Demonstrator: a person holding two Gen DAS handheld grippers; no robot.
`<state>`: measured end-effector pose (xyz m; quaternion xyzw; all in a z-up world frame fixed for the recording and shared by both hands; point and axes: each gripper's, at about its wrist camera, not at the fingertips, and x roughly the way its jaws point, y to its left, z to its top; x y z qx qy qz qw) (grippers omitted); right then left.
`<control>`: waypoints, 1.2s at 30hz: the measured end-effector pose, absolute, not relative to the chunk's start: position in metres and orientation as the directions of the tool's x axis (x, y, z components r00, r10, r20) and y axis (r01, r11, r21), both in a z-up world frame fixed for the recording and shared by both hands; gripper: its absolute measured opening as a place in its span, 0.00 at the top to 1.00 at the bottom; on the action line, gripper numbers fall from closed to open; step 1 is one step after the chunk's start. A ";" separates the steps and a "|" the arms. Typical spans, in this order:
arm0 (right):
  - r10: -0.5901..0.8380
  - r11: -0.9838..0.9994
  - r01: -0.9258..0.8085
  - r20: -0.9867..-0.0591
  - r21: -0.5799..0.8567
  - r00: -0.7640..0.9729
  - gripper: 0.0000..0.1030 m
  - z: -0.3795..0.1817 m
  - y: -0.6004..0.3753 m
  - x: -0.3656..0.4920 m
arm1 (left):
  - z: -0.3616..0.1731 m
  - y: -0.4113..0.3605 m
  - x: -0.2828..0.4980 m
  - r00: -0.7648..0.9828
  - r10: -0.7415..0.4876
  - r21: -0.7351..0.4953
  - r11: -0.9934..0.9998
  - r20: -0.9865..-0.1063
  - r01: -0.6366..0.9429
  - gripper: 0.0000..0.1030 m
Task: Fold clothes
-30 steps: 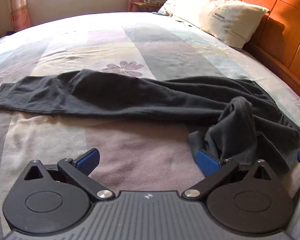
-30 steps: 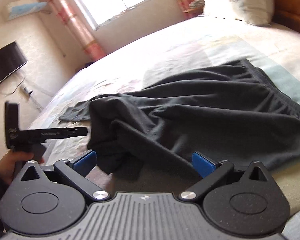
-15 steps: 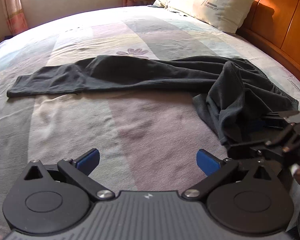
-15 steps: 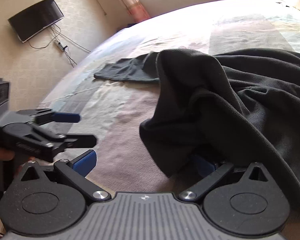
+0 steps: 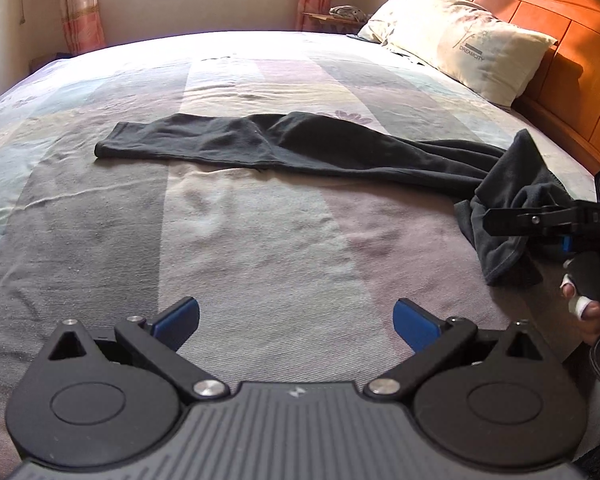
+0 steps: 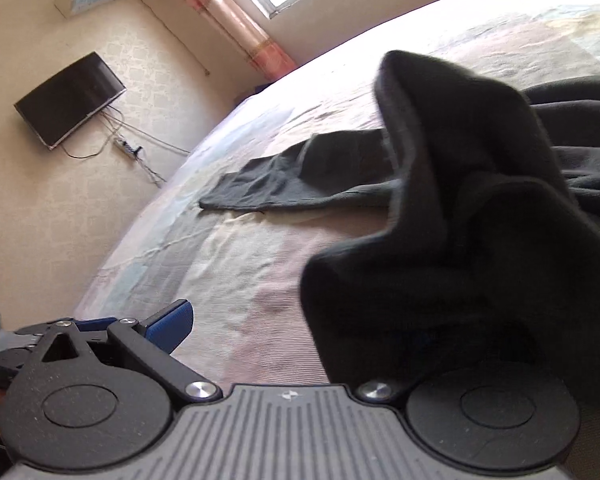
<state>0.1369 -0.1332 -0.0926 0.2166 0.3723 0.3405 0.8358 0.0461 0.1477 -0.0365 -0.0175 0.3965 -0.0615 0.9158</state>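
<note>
The dark pants (image 5: 284,148) lie across the bed (image 5: 260,248). One leg is stretched out flat toward the window side. The other end is bunched up in a lump near the headboard side, just beside the right tongs (image 5: 540,220).

The left tongs (image 5: 296,316) are open wide and hold nothing. They hang over bare bed, well apart from the pants.

In the right wrist view, the bunched cloth (image 6: 480,216) is draped over the right finger of the right tongs and hides it. The left finger (image 6: 172,322) stands far out to the side, so the tongs look open. I cannot tell if they pinch any cloth.

The pants look soft, floppy and light. They will sag and slide when lifted and will not keep a shape. I think the best places to hold are the edges: the waist band and the leg cuff (image 5: 108,146). Grabbing the middle of the lump would likely just make more wrinkles.

The pillow (image 5: 472,52) has a small print that reads "DREAMCITY". The right tongs show letters that look like "DAS", but they are too small to be sure.
</note>
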 end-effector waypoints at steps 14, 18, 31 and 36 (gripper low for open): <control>0.875 0.480 -0.570 -0.407 0.667 0.260 0.00 -0.051 -0.009 0.127 | -0.050 0.207 0.018 0.665 -0.036 -0.074 0.997 -0.746 -0.029 0.01; 0.833 0.544 -0.514 -0.504 0.663 0.231 0.00 -0.046 0.017 0.128 | -0.048 0.214 0.008 0.667 -0.012 -0.063 0.997 -0.745 -0.053 0.01; 0.700 0.694 -0.457 -0.671 0.557 0.245 0.00 -0.038 -0.009 0.114 | -0.052 0.221 0.004 0.669 -0.016 -0.068 0.996 -0.743 -0.051 0.01; 0.695 0.684 -0.557 -0.655 0.472 0.298 0.00 -0.017 0.010 0.139 | -0.055 0.213 0.002 0.662 -0.046 -0.086 0.996 -0.748 -0.028 0.01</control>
